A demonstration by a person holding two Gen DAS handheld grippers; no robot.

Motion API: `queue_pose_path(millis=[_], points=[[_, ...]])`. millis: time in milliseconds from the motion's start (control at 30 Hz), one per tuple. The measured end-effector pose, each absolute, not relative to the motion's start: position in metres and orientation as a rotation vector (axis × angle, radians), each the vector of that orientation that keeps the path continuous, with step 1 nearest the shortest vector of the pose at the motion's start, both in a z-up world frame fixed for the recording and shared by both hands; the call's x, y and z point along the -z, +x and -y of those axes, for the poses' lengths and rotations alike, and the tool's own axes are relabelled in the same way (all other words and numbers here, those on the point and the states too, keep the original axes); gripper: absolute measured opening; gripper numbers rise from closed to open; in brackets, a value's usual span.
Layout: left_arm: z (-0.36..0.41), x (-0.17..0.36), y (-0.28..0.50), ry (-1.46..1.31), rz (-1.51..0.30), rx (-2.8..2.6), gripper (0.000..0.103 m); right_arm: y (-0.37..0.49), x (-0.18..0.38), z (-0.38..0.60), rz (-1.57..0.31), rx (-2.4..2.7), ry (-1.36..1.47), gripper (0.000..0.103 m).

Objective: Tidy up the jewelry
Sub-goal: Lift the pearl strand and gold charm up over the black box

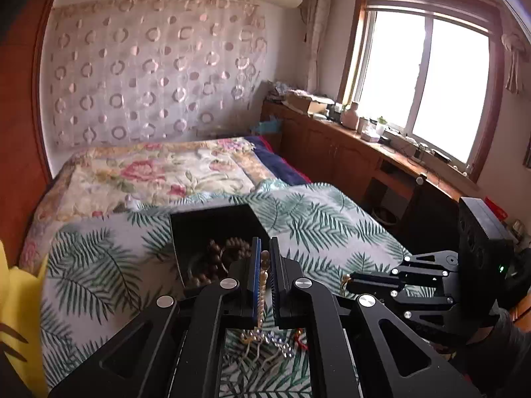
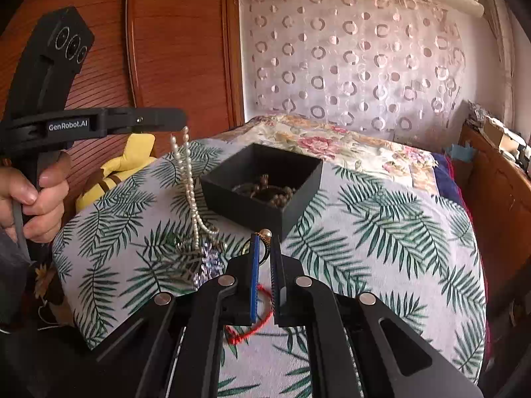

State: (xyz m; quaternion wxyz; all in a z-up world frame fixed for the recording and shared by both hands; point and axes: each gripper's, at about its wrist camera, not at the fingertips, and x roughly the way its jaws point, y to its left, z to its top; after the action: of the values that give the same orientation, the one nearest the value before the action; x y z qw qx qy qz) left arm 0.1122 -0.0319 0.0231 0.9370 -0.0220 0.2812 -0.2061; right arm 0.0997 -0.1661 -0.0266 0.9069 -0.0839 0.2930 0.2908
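While left claw (image 1: 264,258) hides it, pearl necklace (image 2: 189,179) dangles.

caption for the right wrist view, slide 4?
Left gripper lifts pearl necklace beside black box; right gripper pinches pearl ring.

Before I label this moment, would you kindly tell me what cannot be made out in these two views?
- Left wrist view: the lower end of the pearl necklace is hidden behind the left gripper.
- Right wrist view: the small piece with a pearl pinched in the right gripper is mostly covered by its fingers.
- Both views: the black box shows dark beads; anything beneath them is shadowed.
- Left wrist view: the pile of jewelry is blurred.
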Motion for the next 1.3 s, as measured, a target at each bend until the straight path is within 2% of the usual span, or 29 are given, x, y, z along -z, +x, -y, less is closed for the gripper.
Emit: queue_pose_path(millis=[1000,1167,1300], points=[[0.034,-0.127,0.149,0.006,-0.397,0.346,0.004,0.146,-0.021,0.131,-0.529,-0.643,-0.186,0.007],[0.035,-0.126,0.162,0.007,-0.411,0.339,0.004,0.163,-0.018,0.129,-0.551,-0.649,-0.159,0.007],[0.038,-0.1,0.175,0.016,-0.464,0.328,0.004,0.181,-0.004,0.122,-0.587,-0.637,-0.166,0.007]])
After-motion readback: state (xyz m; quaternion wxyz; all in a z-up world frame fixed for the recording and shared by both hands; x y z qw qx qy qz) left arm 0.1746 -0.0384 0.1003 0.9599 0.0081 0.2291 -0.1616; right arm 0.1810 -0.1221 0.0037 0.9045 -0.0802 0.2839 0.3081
